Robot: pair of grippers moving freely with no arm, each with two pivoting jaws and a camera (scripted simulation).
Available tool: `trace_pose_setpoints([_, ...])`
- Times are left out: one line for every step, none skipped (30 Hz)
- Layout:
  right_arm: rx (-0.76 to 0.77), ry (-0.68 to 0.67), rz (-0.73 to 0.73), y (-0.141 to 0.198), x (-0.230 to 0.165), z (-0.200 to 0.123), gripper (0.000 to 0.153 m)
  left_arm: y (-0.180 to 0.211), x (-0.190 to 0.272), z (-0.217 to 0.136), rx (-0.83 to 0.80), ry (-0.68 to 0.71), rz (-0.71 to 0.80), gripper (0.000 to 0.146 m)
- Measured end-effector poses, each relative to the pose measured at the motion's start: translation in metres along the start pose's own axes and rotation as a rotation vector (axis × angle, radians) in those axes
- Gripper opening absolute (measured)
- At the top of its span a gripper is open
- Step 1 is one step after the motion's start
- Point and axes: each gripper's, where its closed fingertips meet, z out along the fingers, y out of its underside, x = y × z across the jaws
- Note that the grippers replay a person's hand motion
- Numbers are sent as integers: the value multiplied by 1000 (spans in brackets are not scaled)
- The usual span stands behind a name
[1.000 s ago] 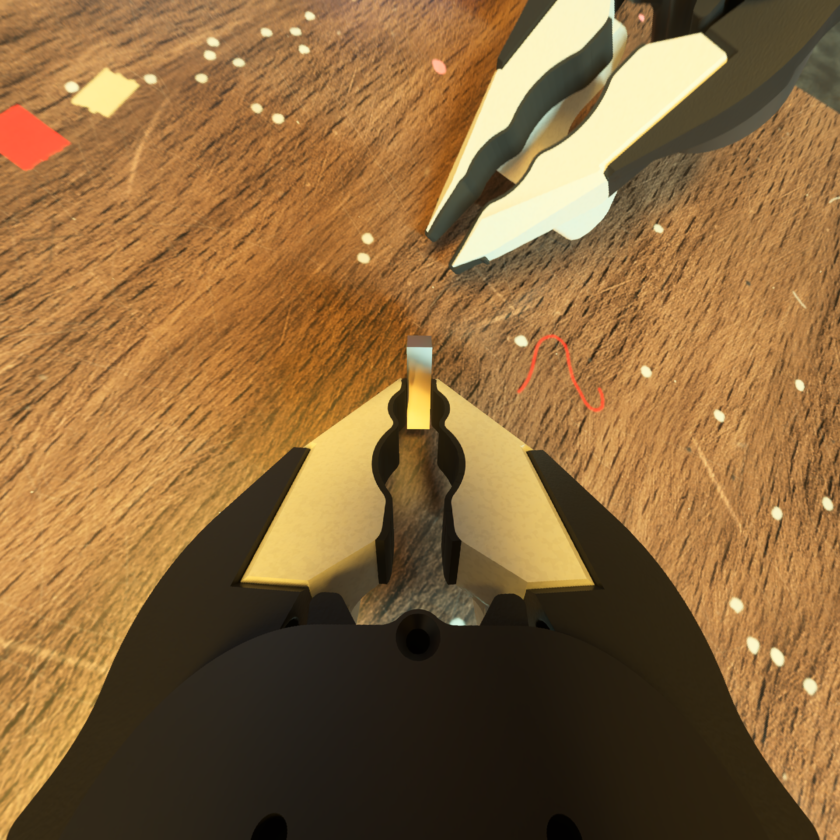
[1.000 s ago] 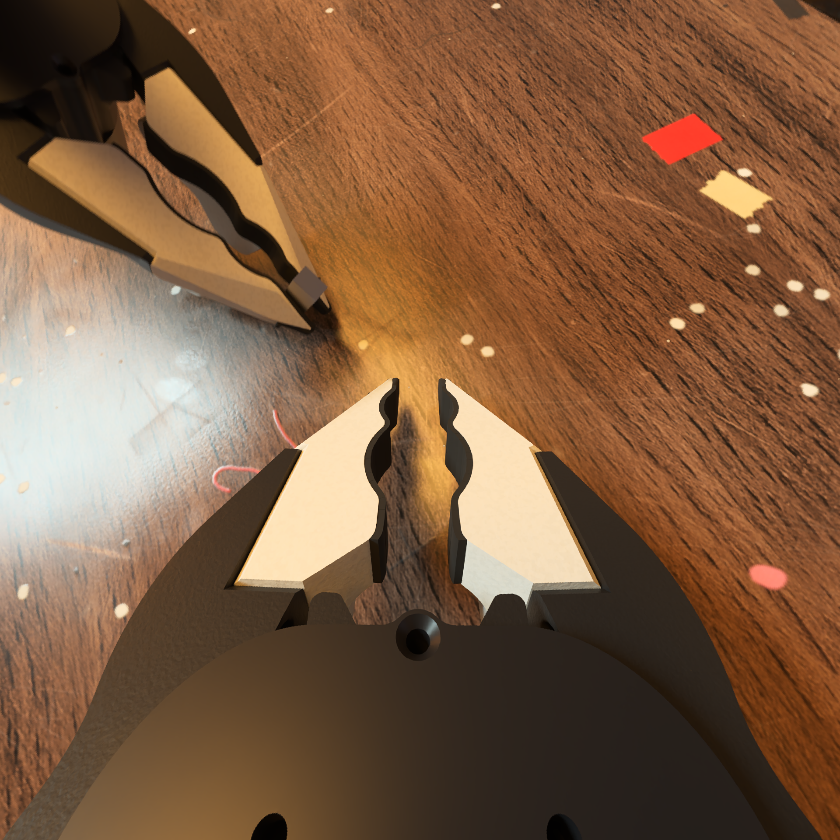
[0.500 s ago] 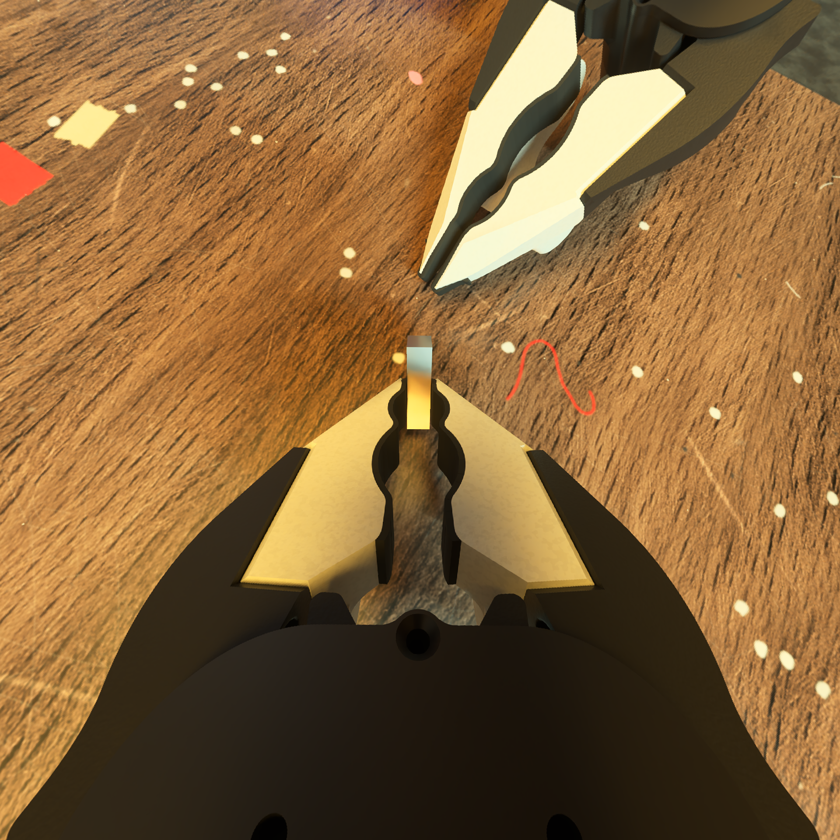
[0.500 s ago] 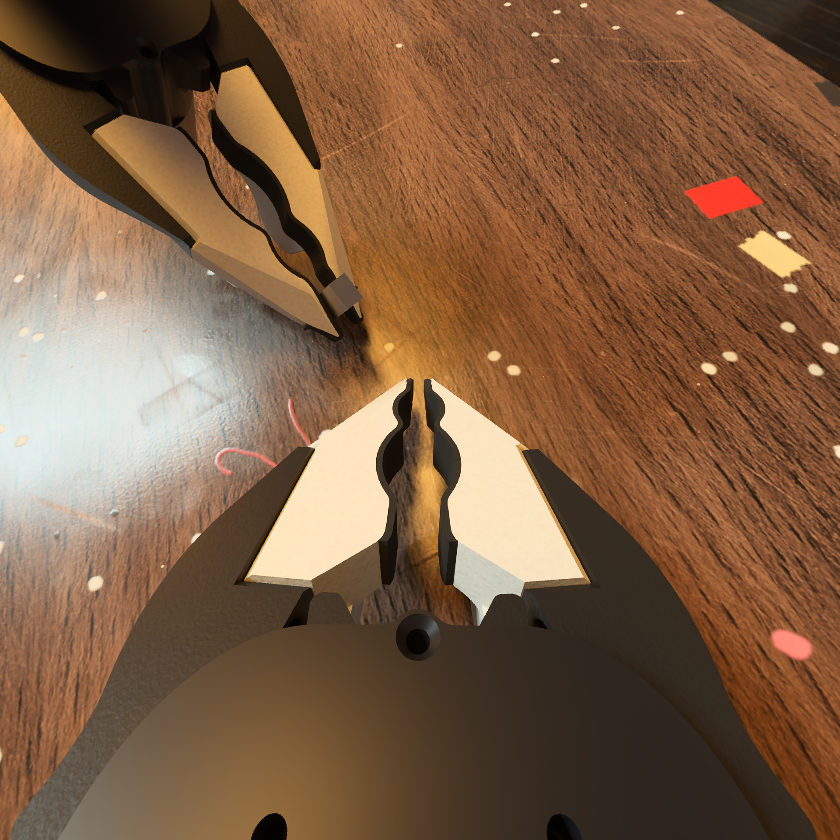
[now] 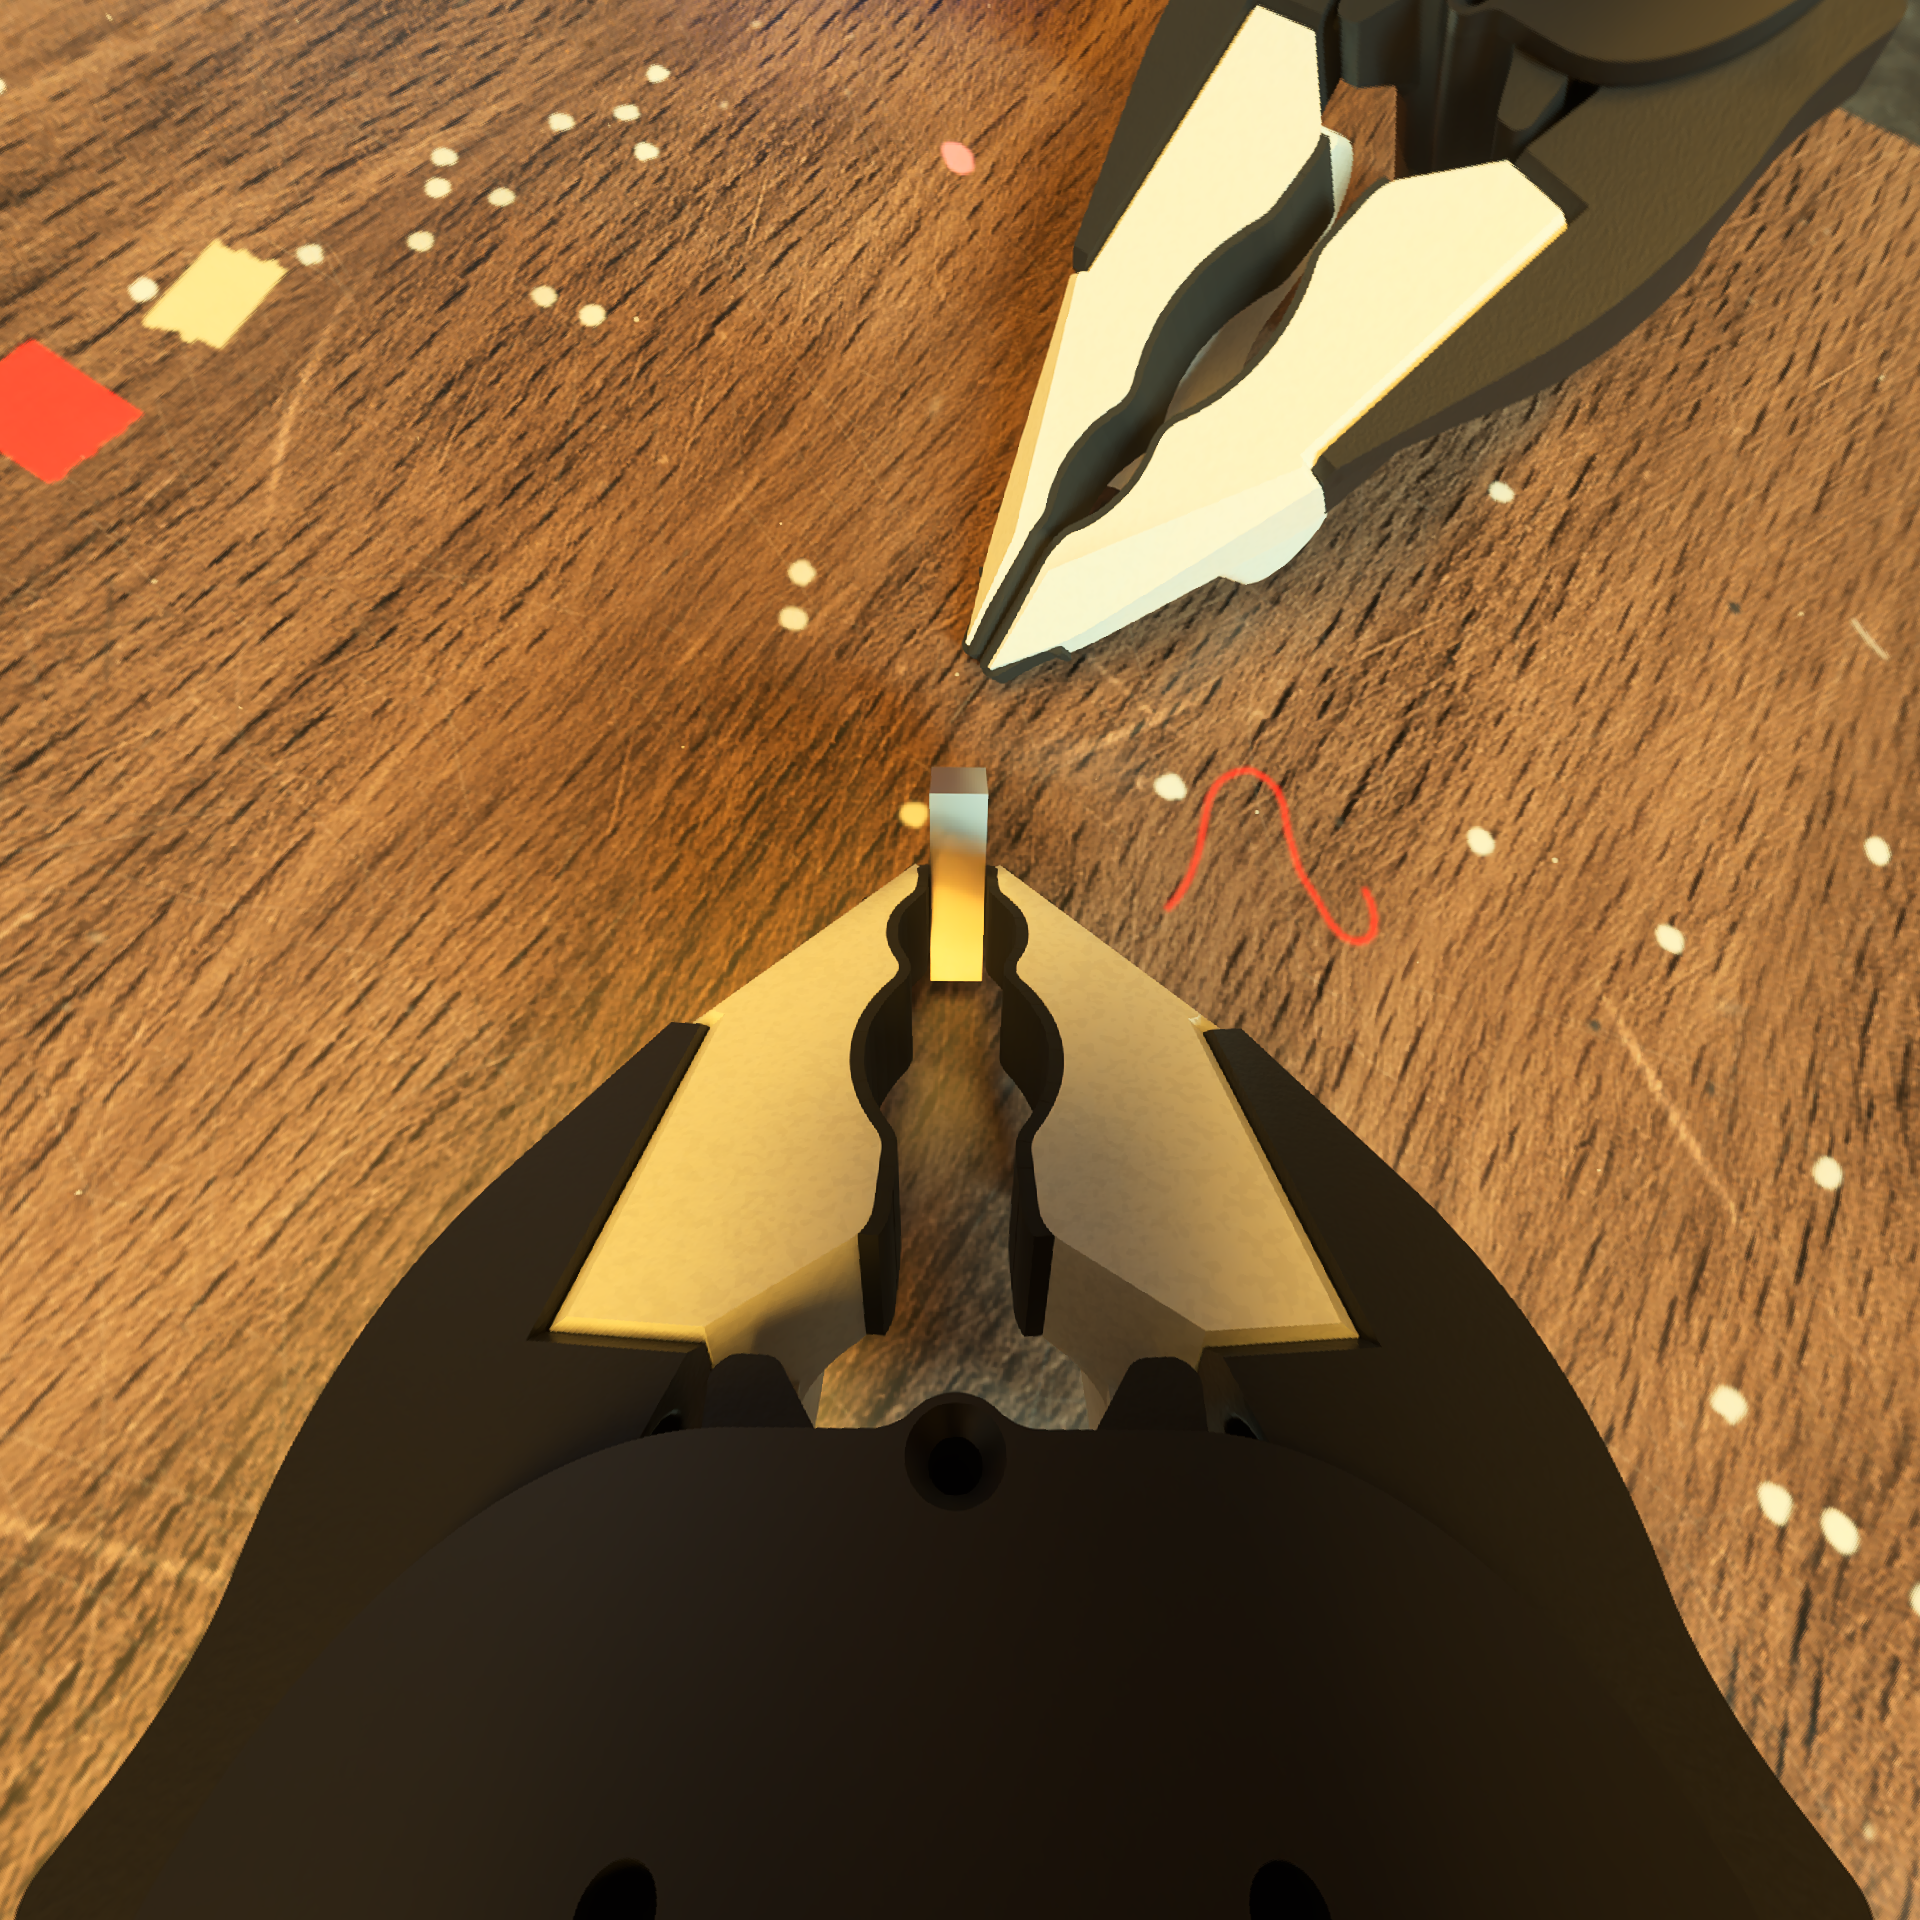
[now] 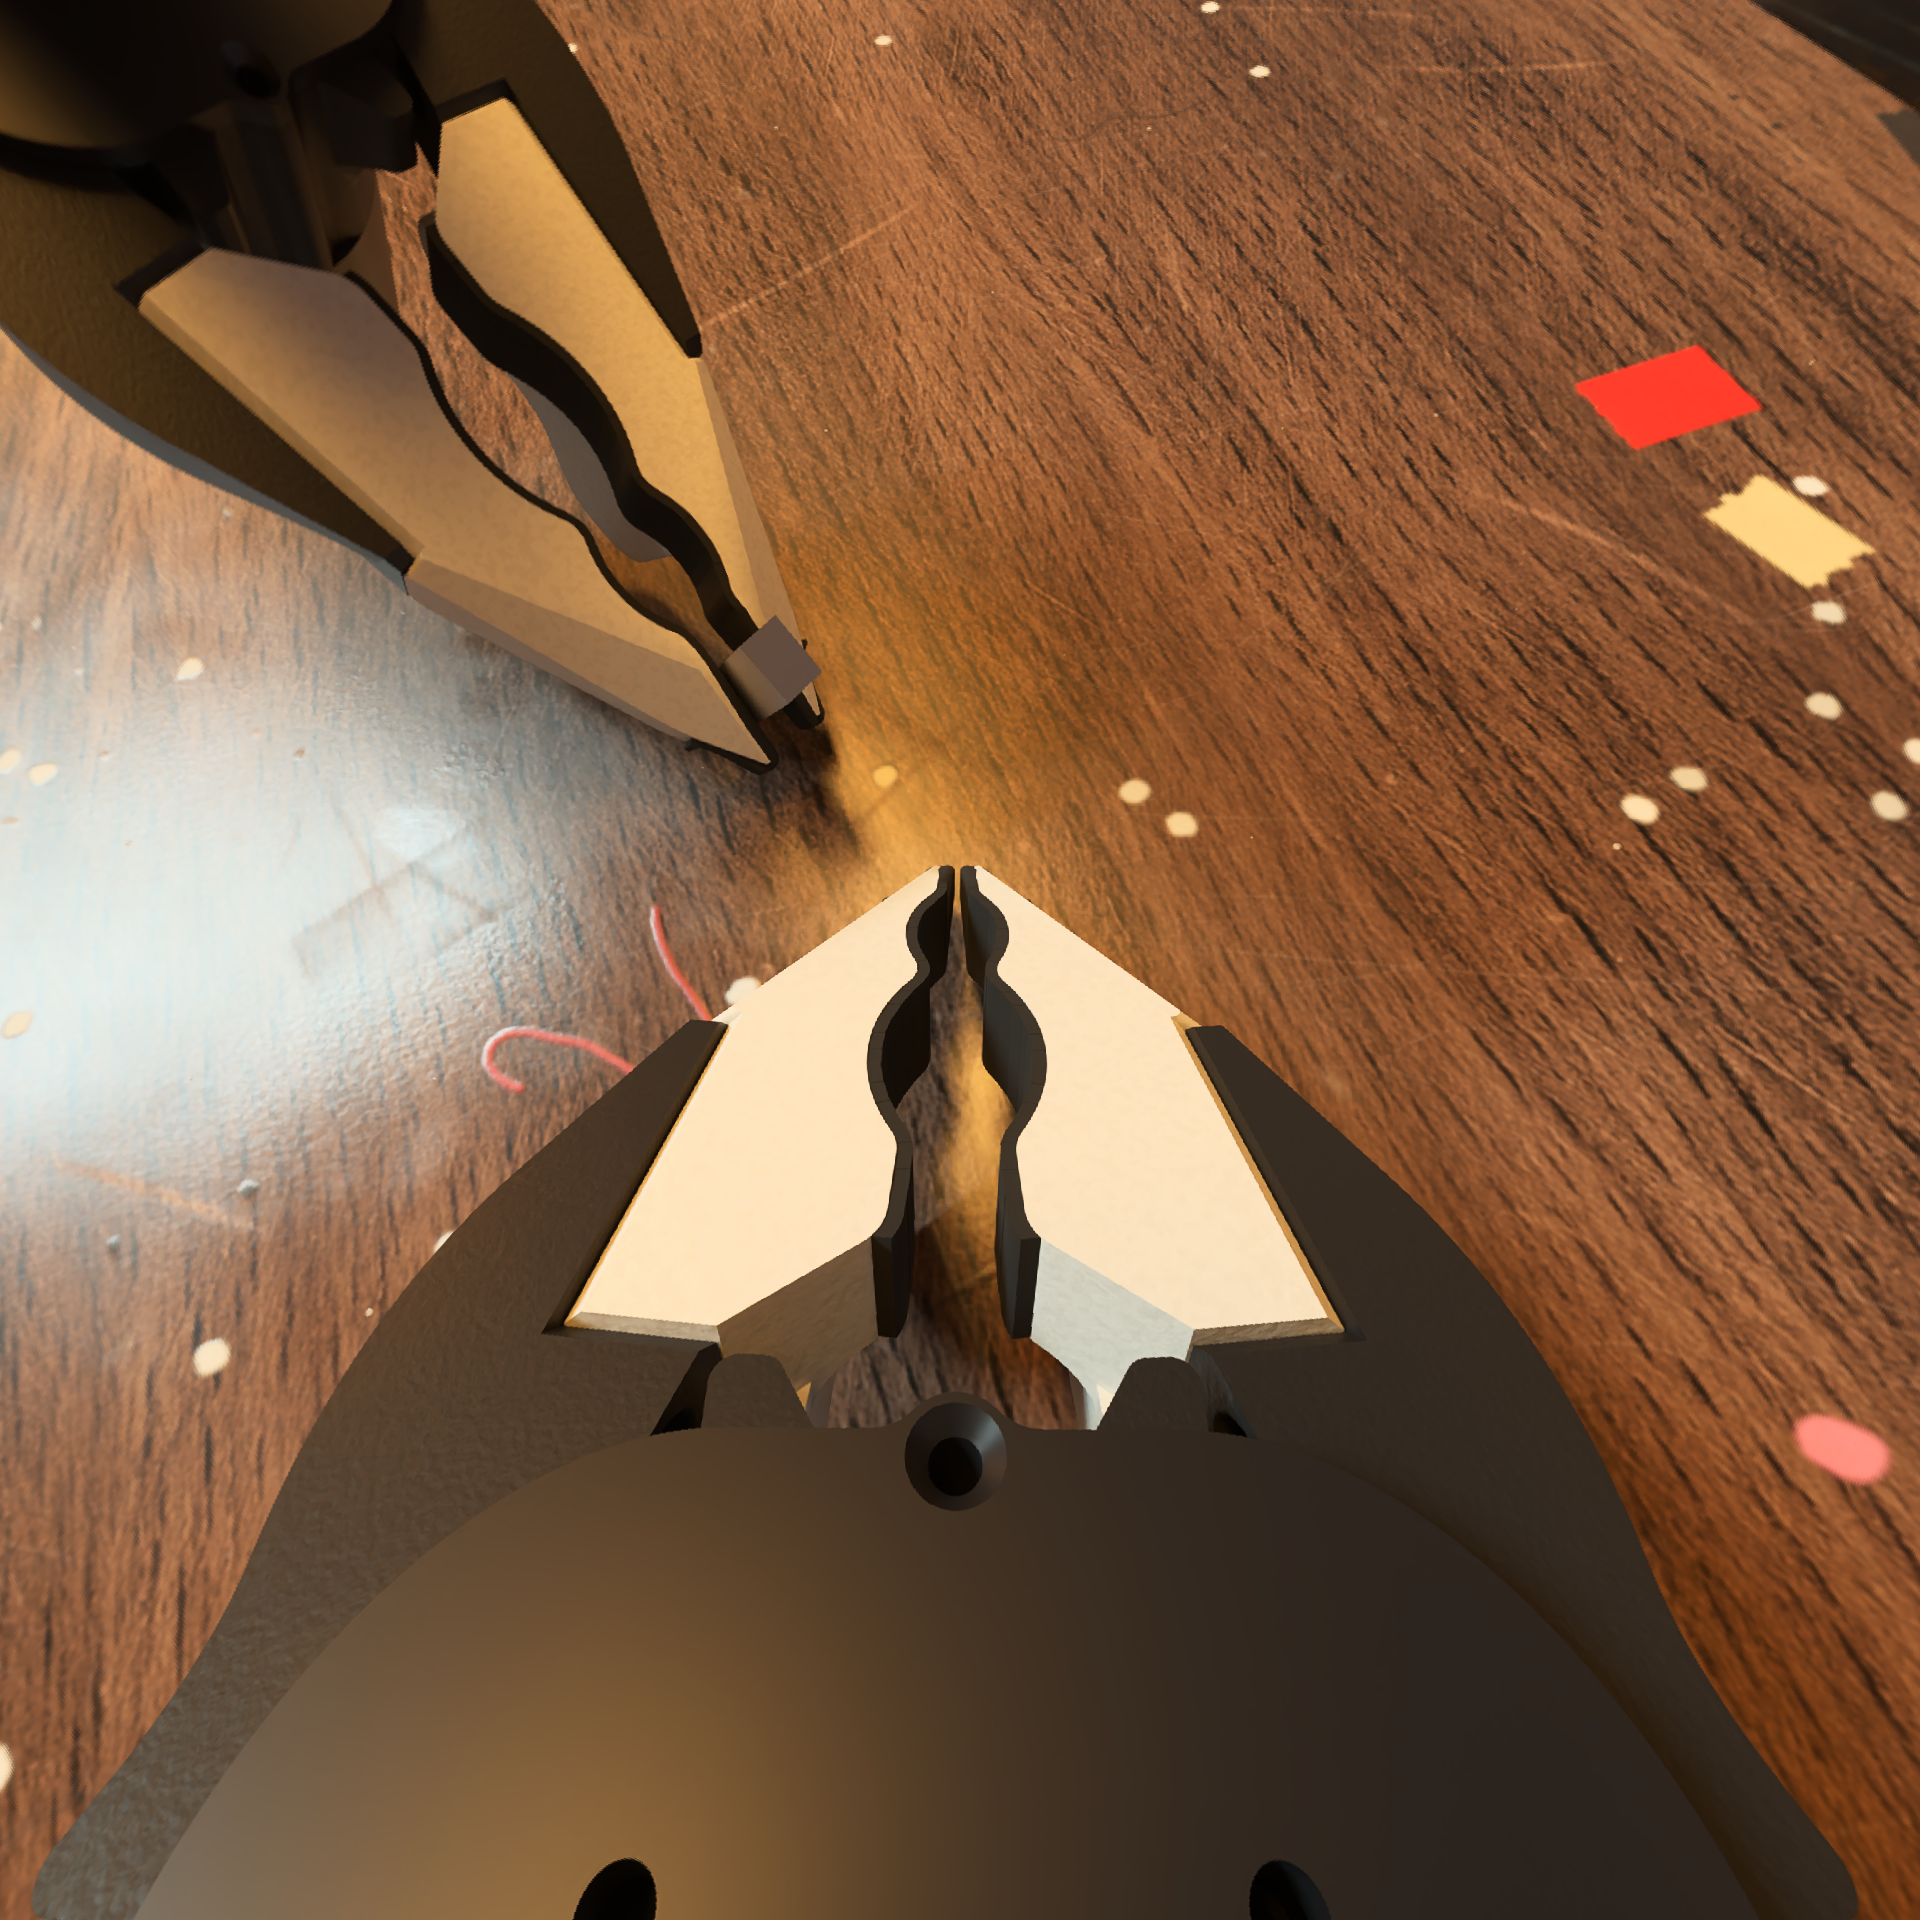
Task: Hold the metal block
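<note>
**A:** Which step is this, starting from the biggest things in view?

**B:** The wooden surface [image 5: 416,935] carries everything. Over it are two claws. The left claw [image 5: 957,883] is clamped on the metal block [image 5: 957,904], so I judge this to be the holding step itself. The right claw [image 6: 955,878] has its tips nearly together, with only a sliver of gap and nothing between them.

**A:** Where exactly is the block?

**B:** It is pinched at the very tips of the left claw, and its far end pokes out past them. In the right wrist view it [image 6: 774,660] shows as a small grey piece at the tips, close over the surface. I cannot tell whether it touches the wood.

**A:** What does the next move call for?

**B:** Steady pressure, I think. The grip is right at the tips, so a slackening or a jolt could let the block slip. The right claw sits near, tips aimed towards the block but apart from it. It should keep clear.

**A:** And the count?

**B:** One surface, two claws and one metal block. Then the litter: one red square patch [image 5: 57,410], one pale yellow patch [image 5: 213,291], one curl of red thread [image 5: 1278,852], one pink spot [image 5: 957,158], and many pale dots, too scattered to count surely.
</note>
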Motion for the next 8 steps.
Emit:
trace_pose_setpoints([2, -6, 11, 0, 0, 0, 1, 0, 0, 0, -1, -10, 11, 9])
trace_pose_setpoints([4, -11, 19, 0, 0, 0, 1, 0, 0, 0, -2, -22, 25, 9])
trace_pose_setpoints([6, -14, 26, 0, 0, 0, 1, 0, 1, 1, -4, -39, 44, 9])
trace_pose_setpoints([6, -17, 30, 0, 0, 0, 1, 1, 1, 1, -6, -60, 68, 9])
trace_pose_setpoints([6, -17, 32, 0, 0, 0, 1, 1, 1, 1, -8, -82, 92, 9])
trace_pose_setpoints([6, -15, 33, 0, 0, 0, 1, 1, 1, 1, -10, -105, 120, 9])
trace_pose_setpoints([6, -13, 32, 0, 0, 0, 1, 2, 2, 2, -13, -131, 150, 9])
trace_pose_setpoints([6, -10, 31, 0, 0, 0, 1, 2, 2, 2, -15, -154, 178, 9])
